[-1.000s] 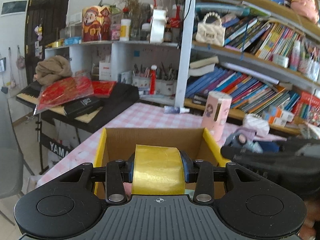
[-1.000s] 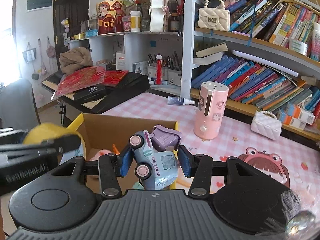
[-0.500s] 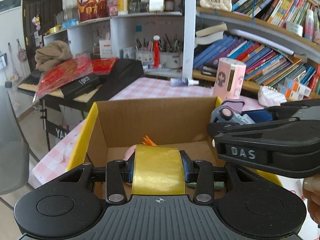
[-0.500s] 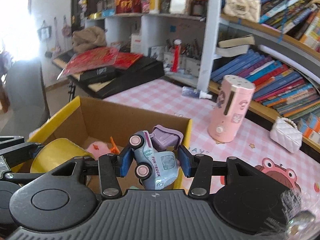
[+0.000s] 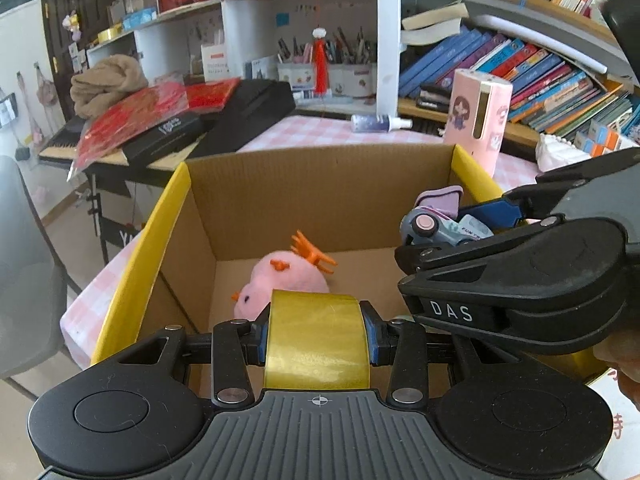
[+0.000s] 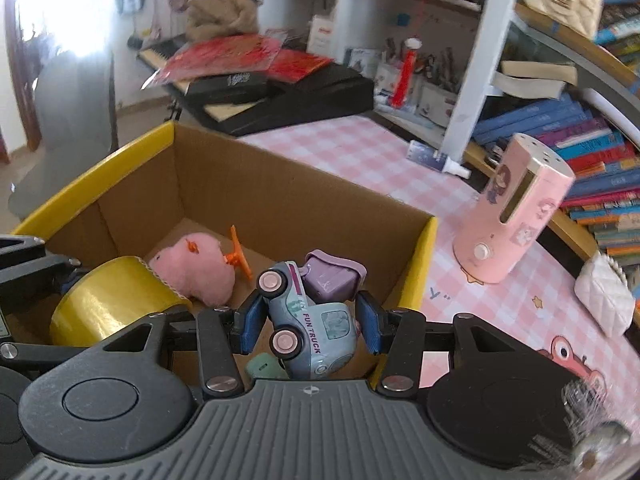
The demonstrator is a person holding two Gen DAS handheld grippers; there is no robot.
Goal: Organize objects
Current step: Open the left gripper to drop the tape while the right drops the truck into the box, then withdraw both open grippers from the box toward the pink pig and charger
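Left gripper [image 5: 317, 342] jaws pinch yellow tape roll [image 5: 316, 340]; right gripper [image 6: 308, 320] jaws pinch toy truck [image 6: 310, 320]. Both hang over cardboard box [image 5: 320, 196], frame centre. Pink plush [image 5: 280, 282] already lies inside. Judged partway: two releases remain.

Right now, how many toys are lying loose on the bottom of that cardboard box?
2: a pink plush toy near the back wall, and a mint-green object just visible below the toy truck. Others may be hidden beneath the grippers.
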